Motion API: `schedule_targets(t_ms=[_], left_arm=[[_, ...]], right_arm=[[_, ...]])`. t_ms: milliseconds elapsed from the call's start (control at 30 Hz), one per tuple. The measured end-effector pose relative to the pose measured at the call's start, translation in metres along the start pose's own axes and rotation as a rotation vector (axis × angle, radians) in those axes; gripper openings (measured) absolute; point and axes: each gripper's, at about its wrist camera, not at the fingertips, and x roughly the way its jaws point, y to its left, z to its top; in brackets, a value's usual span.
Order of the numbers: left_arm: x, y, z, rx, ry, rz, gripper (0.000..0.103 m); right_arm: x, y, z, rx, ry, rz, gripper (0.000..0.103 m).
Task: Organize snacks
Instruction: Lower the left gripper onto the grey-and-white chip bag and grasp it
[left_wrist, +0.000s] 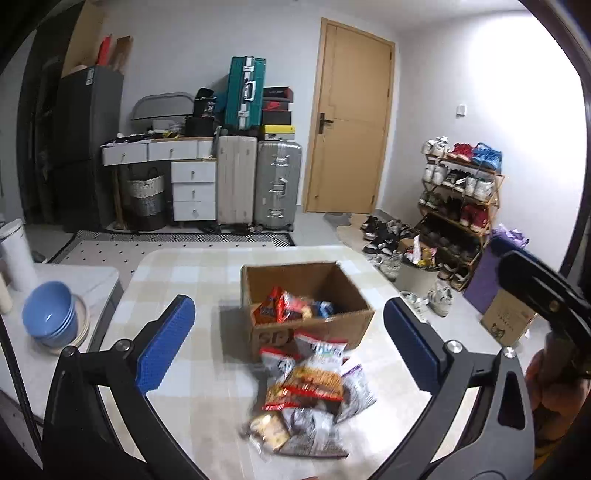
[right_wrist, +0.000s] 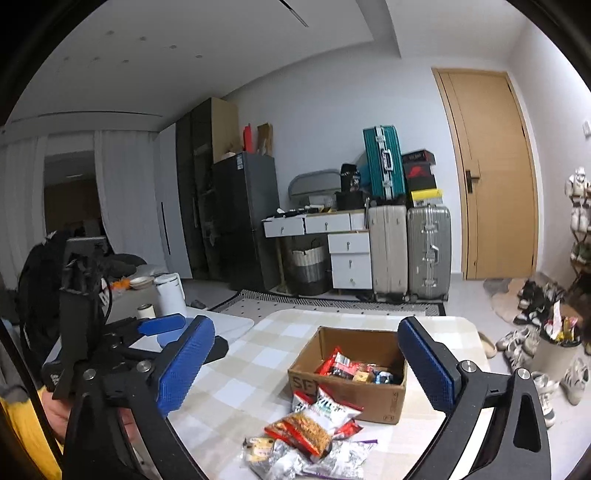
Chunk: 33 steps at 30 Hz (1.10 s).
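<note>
An open cardboard box (left_wrist: 314, 325) stands on the checked table (left_wrist: 192, 273) and holds several snack packets (left_wrist: 291, 308). A pile of snack bags (left_wrist: 314, 391) lies on the table just in front of it. My left gripper (left_wrist: 291, 339) is open and empty, above the pile and the box front. In the right wrist view the box (right_wrist: 351, 387) and the pile (right_wrist: 314, 435) sit between the fingers of my right gripper (right_wrist: 306, 369), which is open and empty. The left gripper (right_wrist: 162, 325) shows at the left there.
Stacked blue bowls (left_wrist: 50, 312) sit on a side surface left of the table beside a white kettle (left_wrist: 14, 254). Beyond are drawers, suitcases (left_wrist: 258, 184), a door, a shoe rack (left_wrist: 461, 206) and a full bin (left_wrist: 417, 269) on the floor.
</note>
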Motion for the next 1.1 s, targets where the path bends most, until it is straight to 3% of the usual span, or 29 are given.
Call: schedule_targets(t_ms=[200,500,767,1100], left_arm=[[-0.002,0.011,-0.04,-0.016,0.058,0.027,0.102],[0.026,0.023,-0.083,-0.05,0.136,0.046,0.102],[0.061,0.028,-0.101,-0.065,0.209,0.039,0.102],[0.118,0.014,-0.156,-0.048,0.347,-0.016,0.102]], right_arm=[[0.002,0.005,-0.034,0.021,0.039,0.01,0.102],[0.011,-0.014,-0.065,0.104,0.118,-0.016,0.102],[0.017,-0.022,-0.076,0.11,0.153,-0.026,0.102],[0.033,-0.037,-0.104,0.16,0.228,-0.039,0.102]])
